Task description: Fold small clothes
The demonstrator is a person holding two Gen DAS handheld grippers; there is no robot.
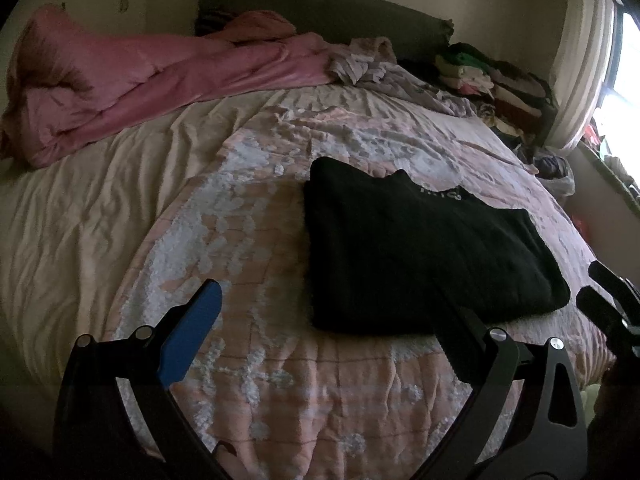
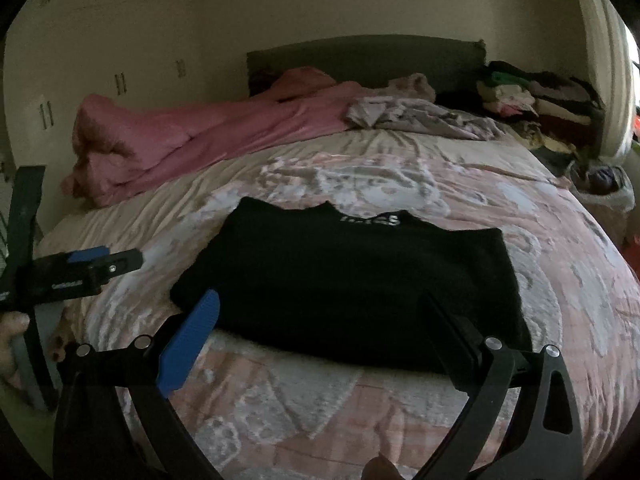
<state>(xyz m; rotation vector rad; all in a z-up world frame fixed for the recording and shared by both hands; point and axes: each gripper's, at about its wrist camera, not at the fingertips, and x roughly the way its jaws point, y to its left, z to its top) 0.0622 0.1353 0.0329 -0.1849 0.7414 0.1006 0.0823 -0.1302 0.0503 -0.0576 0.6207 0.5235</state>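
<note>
The black garment (image 2: 348, 280) lies flat on the pink quilt (image 2: 560, 288) in the middle of the bed, already squared into a rough rectangle. It looks soft, light and limp, so it would sag unless pinched at an edge or corner. The left hand-held gripper (image 1: 320, 320) and right hand-held gripper (image 2: 320, 320) both stand released, jaws wide, nothing between them.

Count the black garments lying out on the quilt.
1. The folded black garment lies flat on the pink quilt, just ahead of both open grippers. Darker pieces may be hidden in the clothes pile by the headboard.
</note>
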